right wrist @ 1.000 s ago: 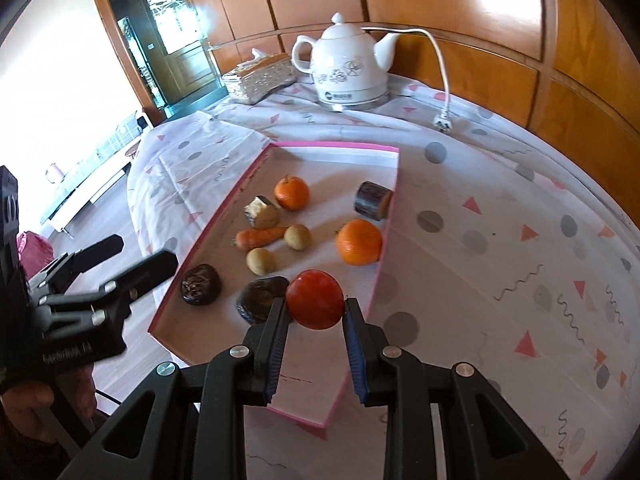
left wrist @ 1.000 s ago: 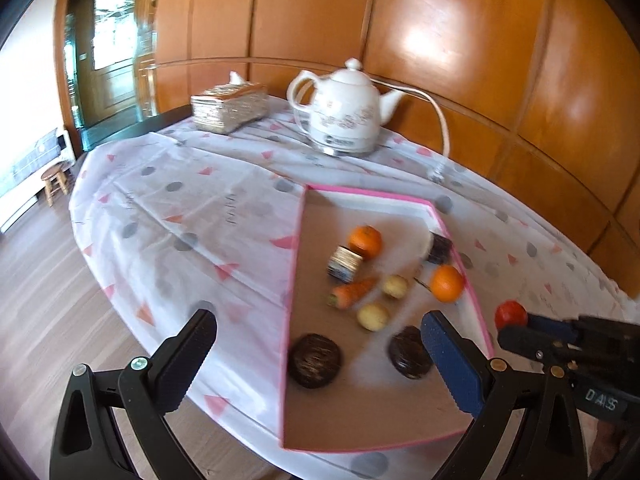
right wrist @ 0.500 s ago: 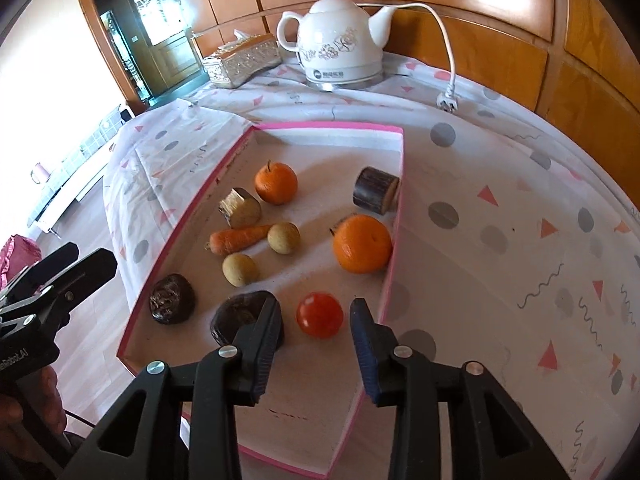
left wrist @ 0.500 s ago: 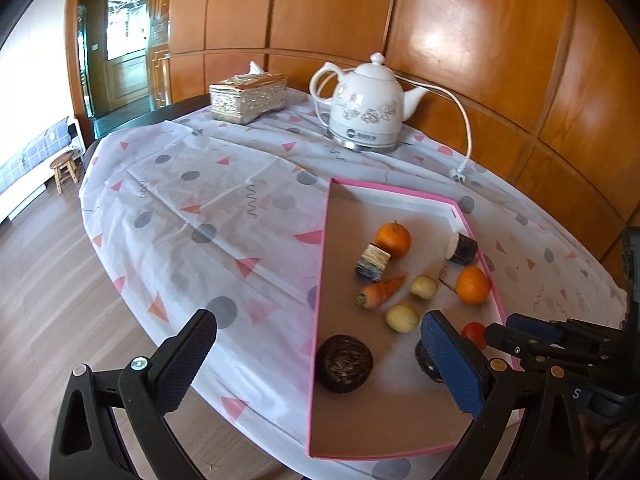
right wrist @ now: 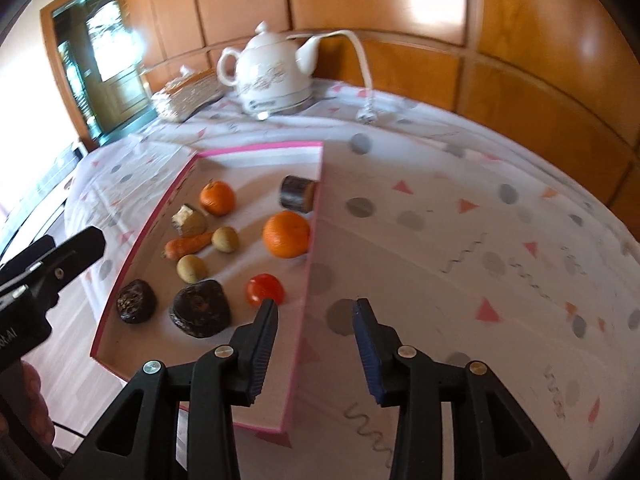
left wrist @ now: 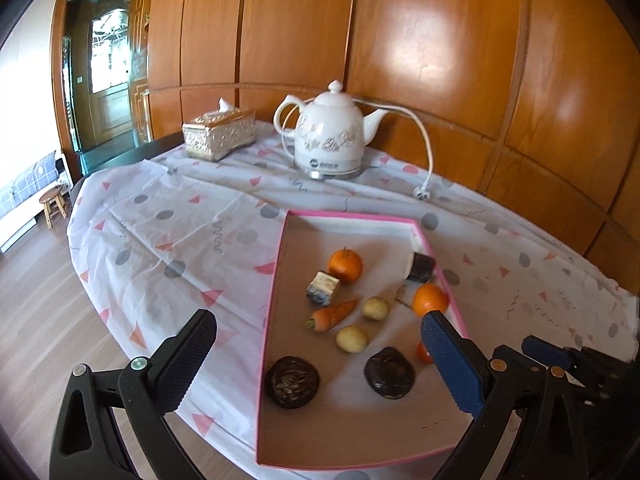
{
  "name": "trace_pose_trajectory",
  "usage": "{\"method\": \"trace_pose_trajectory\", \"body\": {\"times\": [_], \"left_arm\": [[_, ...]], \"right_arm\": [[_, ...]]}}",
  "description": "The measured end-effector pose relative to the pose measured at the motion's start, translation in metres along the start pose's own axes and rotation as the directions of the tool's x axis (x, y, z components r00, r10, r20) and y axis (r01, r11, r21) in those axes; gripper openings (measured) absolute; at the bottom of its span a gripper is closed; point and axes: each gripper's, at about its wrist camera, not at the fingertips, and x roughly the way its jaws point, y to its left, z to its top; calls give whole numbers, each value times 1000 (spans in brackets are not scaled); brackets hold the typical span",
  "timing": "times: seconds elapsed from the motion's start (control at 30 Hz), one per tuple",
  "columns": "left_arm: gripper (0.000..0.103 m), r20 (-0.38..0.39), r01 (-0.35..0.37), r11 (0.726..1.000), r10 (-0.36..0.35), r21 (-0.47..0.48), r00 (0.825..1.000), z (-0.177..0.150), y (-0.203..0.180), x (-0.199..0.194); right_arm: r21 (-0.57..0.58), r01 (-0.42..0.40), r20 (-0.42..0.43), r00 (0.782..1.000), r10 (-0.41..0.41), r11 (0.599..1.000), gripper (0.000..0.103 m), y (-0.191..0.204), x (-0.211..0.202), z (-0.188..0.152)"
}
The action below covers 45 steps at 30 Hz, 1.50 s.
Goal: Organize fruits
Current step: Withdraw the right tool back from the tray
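A: What is the right gripper (right wrist: 316,312) doing?
B: Its jaws have just been opening; they are standing apart with nothing between them. The red tomato (right wrist: 265,289) is lying in the pink-rimmed tray (right wrist: 316,216), just past the left fingertip, near the large orange (right wrist: 286,234).
A: And the left gripper (left wrist: 318,342)?
B: It is hanging wide open and empty over the tray's near end.

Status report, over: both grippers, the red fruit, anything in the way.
Right gripper open, jaws just opening, nothing between them. Left gripper open, empty. Red fruit lies in the pink-rimmed box, released. Dark fruit close beside it; nothing in the way.
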Motion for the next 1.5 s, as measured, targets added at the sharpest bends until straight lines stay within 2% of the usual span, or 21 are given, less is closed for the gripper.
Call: {"method": "trace_pose_trajectory", "body": {"times": [0.07,0.1,0.13,0.4,0.6,1.0,1.5], "left_arm": [[103,10,6,1000,-6,13,1000,-1,-4,-3],[103,14,5,1000,-5,21,1000,-1,-7,-5],[103,13,5,1000,-5,27,1000,-3,-9,-6],[103,5,42,997,-42,66,999,-11,-25,-18],[103,29,-27,996,25,90,999,-13,-30,-25],[103,69,-71,997,69,28,995,-12,-18,-30],[103,87,-68,997,64,35,994,-12,-18,-34]], "right_arm": [[30,24,25,999,-25,999,48,-4,-7,-4],[42,37,41,998,-39,998,57,-6,-12,-6],[50,51,57,997,-54,997,58,-7,-16,-8],[38,116,109,987,-120,993,58,-7,-33,-18],[46,123,112,985,-128,991,58,-8,-35,-22],[18,127,131,983,-128,992,58,1,-41,-24],[0,126,136,983,-124,992,58,10,-39,-24]]}}
